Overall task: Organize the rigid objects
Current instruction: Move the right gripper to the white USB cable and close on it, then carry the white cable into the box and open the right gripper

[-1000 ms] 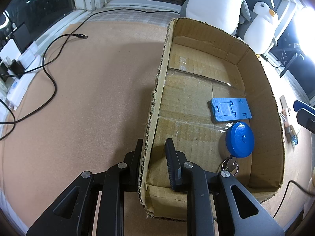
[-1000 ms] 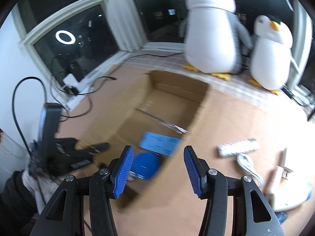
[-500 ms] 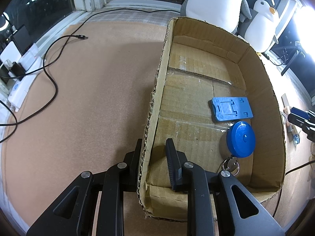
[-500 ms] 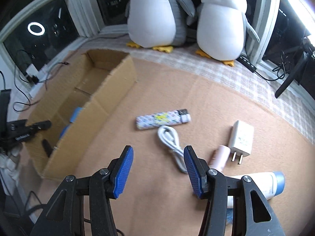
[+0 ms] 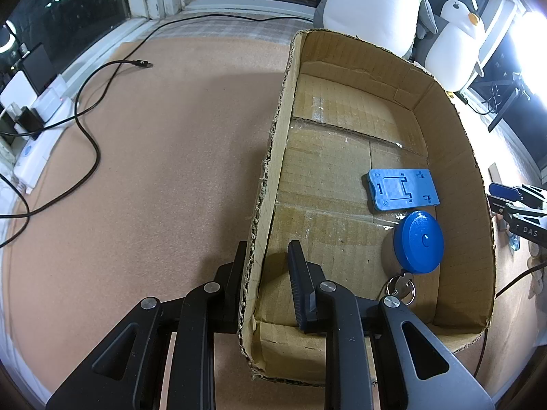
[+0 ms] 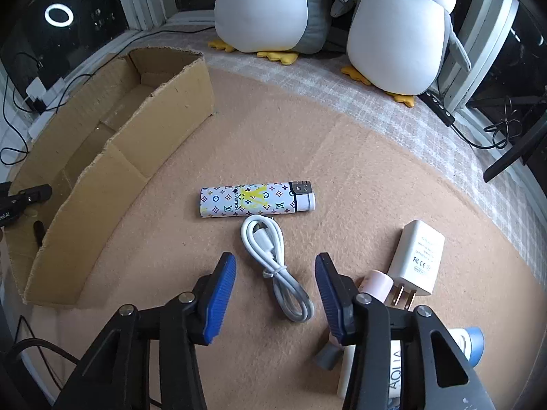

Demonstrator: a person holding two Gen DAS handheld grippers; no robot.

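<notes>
My left gripper point(image 5: 266, 273) is shut on the left wall of the open cardboard box point(image 5: 277, 143). In the box lie a blue phone stand point(image 5: 403, 189) and a round blue tape measure point(image 5: 418, 242) with a key ring. My right gripper point(image 6: 275, 287) points down over the mat to the right of the box point(image 6: 112, 157). Its blue jaws are closing. A coiled white cable point(image 6: 273, 263) lies between them, untouched by the pads. Just beyond the cable lies a patterned white lighter point(image 6: 253, 201).
A white charger plug point(image 6: 418, 259), a pink tube point(image 6: 374, 282) and a blue-capped tube point(image 6: 473, 341) lie right of the right gripper. Two plush penguins point(image 6: 270, 7) stand along the window sill. Black cables point(image 5: 85, 130) and a power strip lie left of the box.
The right gripper swung from above the box rightward and down over the loose items, and its jaws narrowed a little. The left gripper and the box kept still.
</notes>
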